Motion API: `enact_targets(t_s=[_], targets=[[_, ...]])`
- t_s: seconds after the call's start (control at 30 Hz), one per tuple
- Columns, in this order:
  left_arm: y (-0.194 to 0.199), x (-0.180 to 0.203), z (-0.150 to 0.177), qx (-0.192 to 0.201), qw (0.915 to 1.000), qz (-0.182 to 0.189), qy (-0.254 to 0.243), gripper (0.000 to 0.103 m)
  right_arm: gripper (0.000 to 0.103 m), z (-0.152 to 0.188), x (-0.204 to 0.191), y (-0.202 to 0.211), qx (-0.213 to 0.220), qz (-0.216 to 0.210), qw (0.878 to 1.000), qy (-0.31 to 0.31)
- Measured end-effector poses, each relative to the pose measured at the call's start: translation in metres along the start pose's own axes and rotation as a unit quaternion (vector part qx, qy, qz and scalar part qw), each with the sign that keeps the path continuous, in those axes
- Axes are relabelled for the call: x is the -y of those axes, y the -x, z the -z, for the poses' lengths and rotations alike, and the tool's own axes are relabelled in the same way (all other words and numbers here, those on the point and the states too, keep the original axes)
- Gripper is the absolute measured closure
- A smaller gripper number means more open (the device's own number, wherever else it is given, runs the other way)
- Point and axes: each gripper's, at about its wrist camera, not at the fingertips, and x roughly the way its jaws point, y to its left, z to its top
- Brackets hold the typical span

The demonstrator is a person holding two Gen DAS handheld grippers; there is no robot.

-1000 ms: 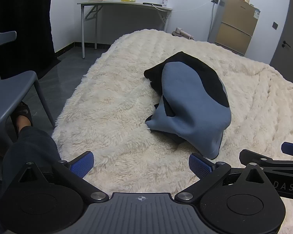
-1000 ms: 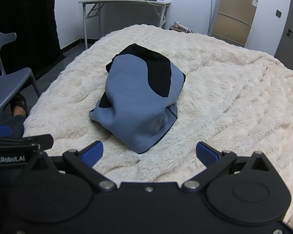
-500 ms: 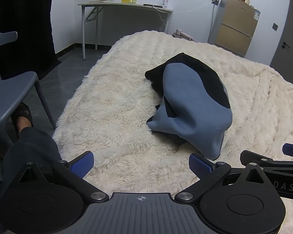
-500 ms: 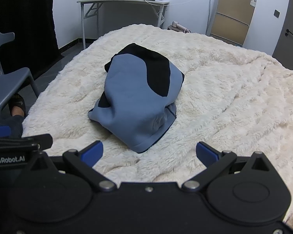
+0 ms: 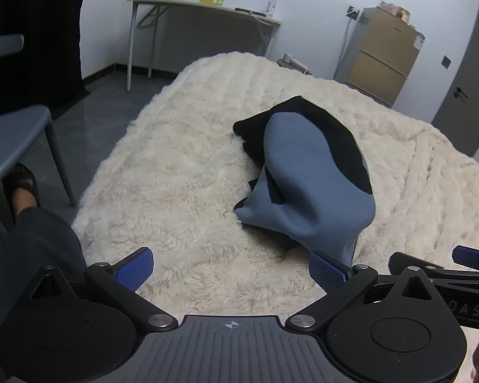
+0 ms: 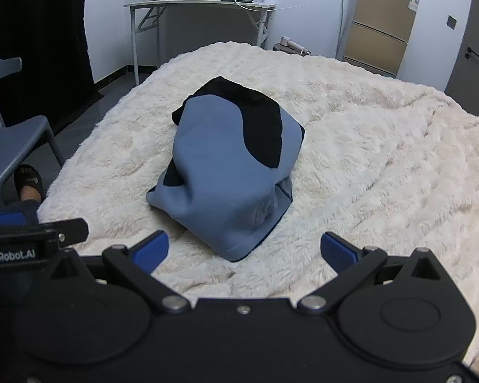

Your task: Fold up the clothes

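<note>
A blue and black garment (image 5: 306,178) lies folded in a compact bundle on the fluffy cream blanket (image 5: 182,175); it also shows in the right wrist view (image 6: 230,172). My left gripper (image 5: 231,269) is open and empty, hovering just short of the bundle's near left side. My right gripper (image 6: 244,249) is open and empty, its jaws spread on either side of the bundle's near end without touching it. The right gripper's fingers (image 5: 431,265) show at the left wrist view's right edge.
A grey chair (image 5: 12,146) stands left of the bed, with the person's knee (image 5: 32,245) and sandalled foot (image 6: 28,182) beside it. A desk (image 6: 201,3) and a brown cabinet (image 6: 380,22) stand at the far wall. A door (image 5: 472,73) is at far right.
Both grippers have drifted slightly; the garment sits a little lower and closer in both views. Both grippers stay open. The garment has not moved on the blanket.
</note>
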Motion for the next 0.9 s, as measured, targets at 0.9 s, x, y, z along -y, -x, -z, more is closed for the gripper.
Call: enact_targets(t_s=[0.9], targets=[[-0.024, -0.014, -0.014, -0.009, 0.9997, 0.021, -0.011, 0.000, 0.000, -0.027, -0.004, -0.033, 0.015, -0.005, 1.000, 0.014]])
